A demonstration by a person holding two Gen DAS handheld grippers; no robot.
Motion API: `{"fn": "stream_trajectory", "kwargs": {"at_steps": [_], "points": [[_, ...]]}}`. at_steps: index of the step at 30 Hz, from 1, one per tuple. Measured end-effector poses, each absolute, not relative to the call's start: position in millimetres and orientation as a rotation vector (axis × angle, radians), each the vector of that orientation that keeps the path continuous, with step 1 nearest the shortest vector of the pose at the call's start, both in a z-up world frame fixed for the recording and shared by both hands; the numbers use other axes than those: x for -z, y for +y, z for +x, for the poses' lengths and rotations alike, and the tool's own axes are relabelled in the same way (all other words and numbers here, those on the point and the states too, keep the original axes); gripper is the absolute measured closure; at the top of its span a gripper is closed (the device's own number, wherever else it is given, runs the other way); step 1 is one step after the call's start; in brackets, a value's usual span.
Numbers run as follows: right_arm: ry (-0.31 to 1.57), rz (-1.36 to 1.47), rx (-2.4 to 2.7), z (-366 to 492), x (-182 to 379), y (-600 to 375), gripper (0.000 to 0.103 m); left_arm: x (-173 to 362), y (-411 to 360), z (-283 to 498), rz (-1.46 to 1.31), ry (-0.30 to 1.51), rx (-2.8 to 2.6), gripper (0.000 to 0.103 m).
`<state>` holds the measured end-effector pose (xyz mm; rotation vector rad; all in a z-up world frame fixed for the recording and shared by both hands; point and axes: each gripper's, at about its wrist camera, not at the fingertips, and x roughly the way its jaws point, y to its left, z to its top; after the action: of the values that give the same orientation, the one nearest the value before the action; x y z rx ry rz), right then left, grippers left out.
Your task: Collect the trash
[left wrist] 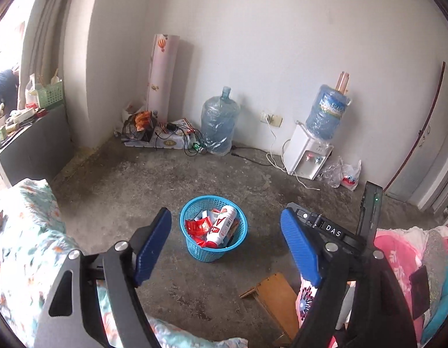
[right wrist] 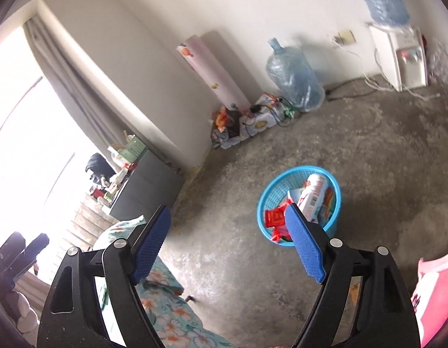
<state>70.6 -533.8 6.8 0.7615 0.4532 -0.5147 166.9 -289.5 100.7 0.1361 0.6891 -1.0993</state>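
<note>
left wrist view: left gripper (left wrist: 225,246), jaws wide, nothing between the pads. blue mesh basket (left wrist: 213,227) on concrete floor (left wrist: 137,179), centre frame, holding a white canister (left wrist: 222,226) and red wrappers (left wrist: 198,226). wooden piece (left wrist: 274,297) on the floor at 5 o'clock of the basket. right gripper (left wrist: 334,230) visible at 3 o'clock; its spread can't be told here.

right wrist view: right gripper (right wrist: 228,246), jaws wide, empty. basket (right wrist: 299,203) at 1 o'clock of the fingers, part hidden by the right pad.

step, judged: between pickups or finished; next calls for locating loose trash.

Basket (right wrist: 299,203) trash partly hidden — perhaps wrappers — behind tongs pad (right wrist: 305,249).
</note>
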Motion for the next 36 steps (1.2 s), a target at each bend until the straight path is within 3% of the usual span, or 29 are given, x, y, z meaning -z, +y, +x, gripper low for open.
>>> {"fn": "stream_trajectory", "kwargs": {"at_steps": [5, 15, 24, 28, 36], "points": [[0.437, 0.51, 0.42, 65.4, -70.2, -449.8, 0.008, -122.8, -178.7, 136.1, -0.007, 0.642, 0.93, 0.007], [0.451, 0.272, 0.337, 49.5, -111.0, -331.4, 0.008, -100.1, -34.6, 85.1, -0.153, 0.676, 0.516, 0.006], [0.632, 0.045, 0.323, 47.3, -80.7, -252.3, 0.008, -44.4, -4.8, 49.1, -0.085, 0.791, 0.329, 0.006], [0.672, -0.08, 0.346, 37.3, -66.6, -224.0, 0.008, -26.8, -5.0, 37.3, 0.026, 0.734, 0.276, 0.006], [0.727, -0.151, 0.318, 25.8, -49.6, -200.1, 0.008, -21.9, -0.7, 39.1, 0.04, 0.751, 0.243, 0.006]]}}
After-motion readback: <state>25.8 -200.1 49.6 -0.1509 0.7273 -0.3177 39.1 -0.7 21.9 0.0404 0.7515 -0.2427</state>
